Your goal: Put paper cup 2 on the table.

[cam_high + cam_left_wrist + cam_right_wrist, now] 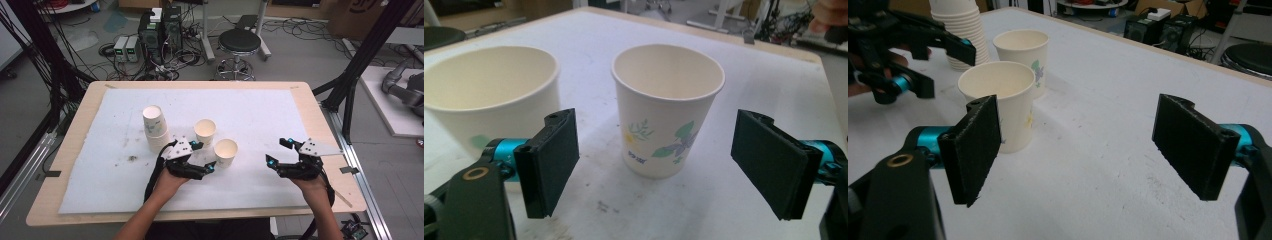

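L claw [204, 156] stands wide, nothing gripped; the white paper cup w/ floral print [668, 107] sits upright between its pads, untouched, on the white-covered surface [280, 115]. A second plain paper cup [491, 95] stands just beside it. R claw [279, 151] also wide, empty. Risk, in my judgement: off-centre closing tips or crushes the thin cup, or a pad clips the neighbour.

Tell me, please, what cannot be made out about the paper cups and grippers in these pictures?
- Stack of cups: count too small in the high view; top cut off in the right gripper view.
- Nearest cup: its print is hidden behind the right gripper's pad.
- Print wording on the flowered cup: too small in the left gripper view.
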Demonstrator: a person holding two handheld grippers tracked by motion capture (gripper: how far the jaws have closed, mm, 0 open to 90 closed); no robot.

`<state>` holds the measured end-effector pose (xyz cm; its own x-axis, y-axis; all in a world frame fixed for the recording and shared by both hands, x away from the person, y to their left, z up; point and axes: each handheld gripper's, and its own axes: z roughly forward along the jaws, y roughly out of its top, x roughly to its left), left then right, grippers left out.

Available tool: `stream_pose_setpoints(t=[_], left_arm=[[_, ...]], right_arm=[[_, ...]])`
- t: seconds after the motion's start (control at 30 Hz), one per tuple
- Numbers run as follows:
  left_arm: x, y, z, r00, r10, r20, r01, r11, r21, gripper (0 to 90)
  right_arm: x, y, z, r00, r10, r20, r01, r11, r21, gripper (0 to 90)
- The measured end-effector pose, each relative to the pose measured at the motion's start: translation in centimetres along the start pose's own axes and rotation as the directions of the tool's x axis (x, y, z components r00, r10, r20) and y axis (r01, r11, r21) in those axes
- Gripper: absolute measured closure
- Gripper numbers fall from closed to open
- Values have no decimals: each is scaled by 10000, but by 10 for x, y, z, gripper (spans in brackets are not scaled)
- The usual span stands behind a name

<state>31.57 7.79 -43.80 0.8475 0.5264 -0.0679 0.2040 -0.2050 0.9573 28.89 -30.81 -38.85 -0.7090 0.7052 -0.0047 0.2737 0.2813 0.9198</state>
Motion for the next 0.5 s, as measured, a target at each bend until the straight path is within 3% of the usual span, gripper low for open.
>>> stream_pose_setpoints(t=[0.27,0.5], left_arm=[[11,0,-45,9990,-368,-253,348,9966,-747,161],[19,-3,-86,9944,-453,-957,311,9889,-1451,160]], right_arm=[[3,-5,3,9997,-218,142,213,9992,328,202],[4,-5,-2,9996,-26,286,21,9998,174,202]])
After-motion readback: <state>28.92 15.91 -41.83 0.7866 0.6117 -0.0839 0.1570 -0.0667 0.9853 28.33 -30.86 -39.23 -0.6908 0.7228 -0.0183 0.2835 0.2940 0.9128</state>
